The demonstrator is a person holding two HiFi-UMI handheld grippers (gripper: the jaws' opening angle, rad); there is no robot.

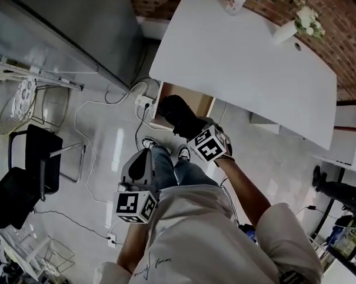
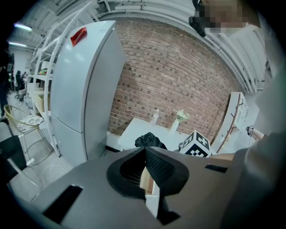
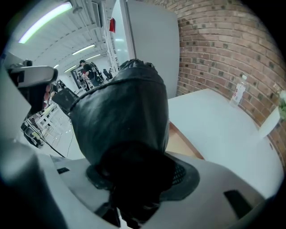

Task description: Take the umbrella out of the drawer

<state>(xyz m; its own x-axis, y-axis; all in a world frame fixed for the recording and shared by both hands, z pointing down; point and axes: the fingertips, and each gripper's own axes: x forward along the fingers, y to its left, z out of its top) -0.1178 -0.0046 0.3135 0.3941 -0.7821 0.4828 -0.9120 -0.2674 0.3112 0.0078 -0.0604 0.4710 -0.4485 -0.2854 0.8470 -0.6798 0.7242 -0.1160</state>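
at the near edge of the white table (image 1: 245, 65), the right gripper (image 1: 188, 130) is clamped on a black folded umbrella (image 1: 175, 112), whose bundled fabric sticks out beyond the jaws. the right gripper view shows the umbrella (image 3: 120, 116) filling the space between the pads, with its dark lower end wedged deep in the jaws. seen from the head view, the umbrella sits over the open wooden drawer (image 1: 191, 96) under the tabletop; it appears clear of the drawer, though whether it touches the drawer front cannot be told. the left gripper (image 1: 147, 154) hangs lower and closer to the person's body, apart from the umbrella, above the person's jeans and shoes. its own view shows the left gripper's (image 2: 145, 150) jaws pressed together at the tips with nothing between them. a clear plastic bottle (image 1: 236, 0) and a white vase of pale flowers (image 1: 305, 21) stand at the far side of the table, against the brick wall (image 2: 178, 76). a tall white fridge (image 2: 85, 89) stands left of the table. on the grey floor, a power strip (image 1: 144, 101) with trailing cables lies near the drawer, and a black chair (image 1: 40, 156) stands well off to the left.
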